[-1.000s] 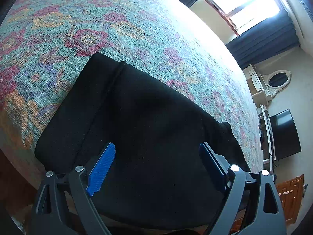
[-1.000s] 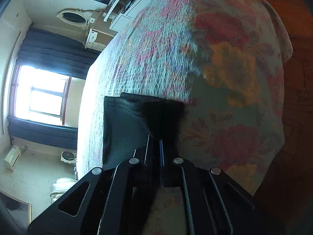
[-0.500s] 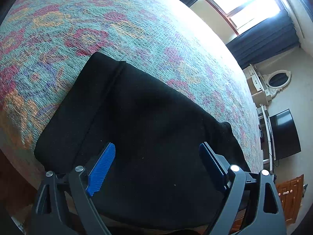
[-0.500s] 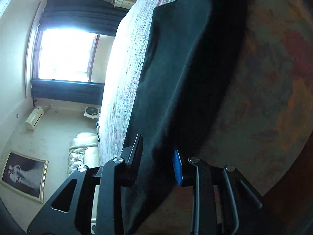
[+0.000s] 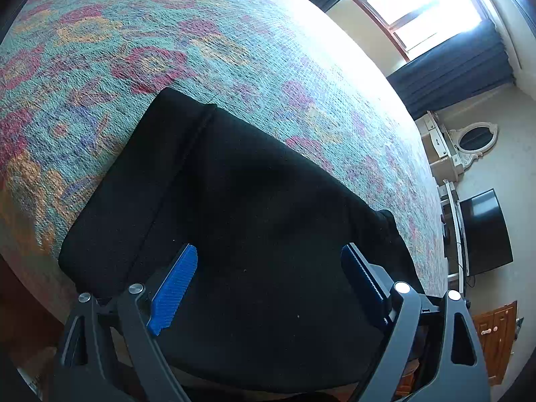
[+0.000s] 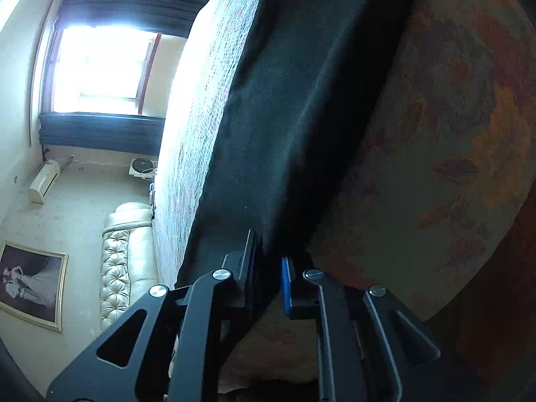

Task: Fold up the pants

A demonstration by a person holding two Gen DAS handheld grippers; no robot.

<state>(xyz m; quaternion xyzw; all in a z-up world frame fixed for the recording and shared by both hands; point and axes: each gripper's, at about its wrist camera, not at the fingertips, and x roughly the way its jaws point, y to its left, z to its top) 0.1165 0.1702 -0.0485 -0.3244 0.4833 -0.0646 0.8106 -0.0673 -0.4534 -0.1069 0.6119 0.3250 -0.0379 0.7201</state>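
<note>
The left gripper [image 5: 268, 268] is held wide apart above the black pants [image 5: 254, 207], its blue-padded fingers [image 5: 174, 284] set to either side of the dark fabric with nothing between them. In the left wrist view the pants are seen folded into a broad dark block that lies flat on the floral bedspread [image 5: 167, 33], close to the near edge of the bed, with a seam running along one side panel. Whether the pads touch the cloth cannot be told.

The right gripper [image 6: 268, 268] is narrowed around an edge of the pants [image 6: 301, 100]; the black fabric passes between the two jaws, and a blue pad [image 6: 286, 284] is seen just beside the cloth. Whether the fabric is firmly pinched cannot be told from this view. From the jaws the fabric stretches away in a long dark band across the bedspread [image 6: 452, 134].

Beyond the bed, a bright window [image 5: 425, 3] framed by dark curtains [image 5: 452, 67] is shown in both views. A television [image 5: 485, 231] and an oval mirror [image 5: 474, 140] are seen to the side in the left wrist view. A tufted headboard [image 6: 124, 251], a framed picture [image 6: 30, 284] and an air conditioner [image 6: 45, 177] are shown in the right wrist view.
</note>
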